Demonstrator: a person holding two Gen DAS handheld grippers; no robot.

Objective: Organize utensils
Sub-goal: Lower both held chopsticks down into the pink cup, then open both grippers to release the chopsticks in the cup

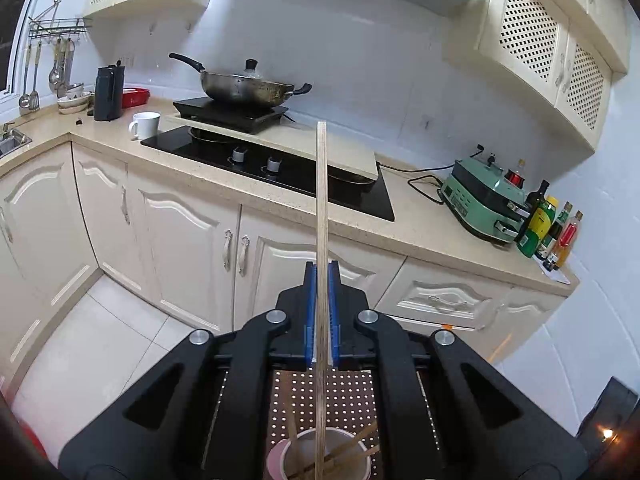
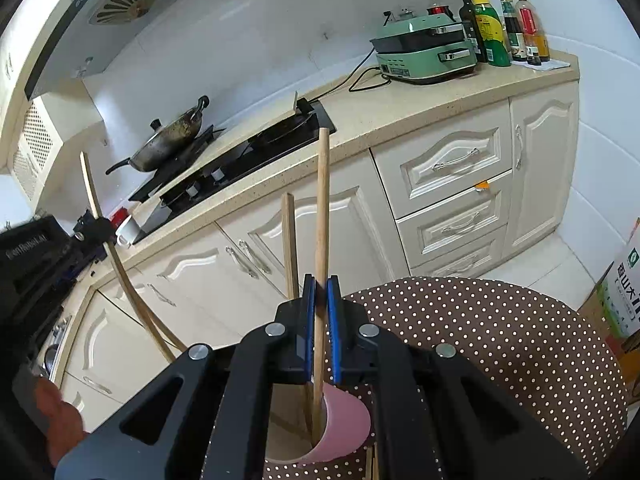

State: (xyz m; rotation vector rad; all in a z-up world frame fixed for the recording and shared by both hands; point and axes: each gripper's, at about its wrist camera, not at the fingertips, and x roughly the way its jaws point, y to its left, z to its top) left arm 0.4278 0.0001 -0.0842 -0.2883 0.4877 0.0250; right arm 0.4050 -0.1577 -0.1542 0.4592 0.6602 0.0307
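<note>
My left gripper point(image 1: 321, 270) is shut on a pale wooden chopstick point(image 1: 321, 200) that stands upright, its lower end reaching into a pink cup point(image 1: 280, 456) below the jaws. Several more chopsticks lean inside that cup. My right gripper point(image 2: 321, 282) is shut on a second wooden chopstick point(image 2: 322, 200), also upright, with its lower end inside the same pink cup point(image 2: 344, 424). Another chopstick point(image 2: 289, 240) stands in the cup just left of it. At the left of the right wrist view the left gripper point(image 2: 94, 228) shows with its long chopstick point(image 2: 90, 184).
The cup sits on a brown seat with white dots point(image 2: 500, 344). Behind it runs a cream cabinet front point(image 1: 192, 236) under a counter with a black hob point(image 1: 280, 168), a wok point(image 1: 244, 88), a white mug point(image 1: 145, 125), a green appliance point(image 1: 480, 204) and bottles point(image 1: 548, 228).
</note>
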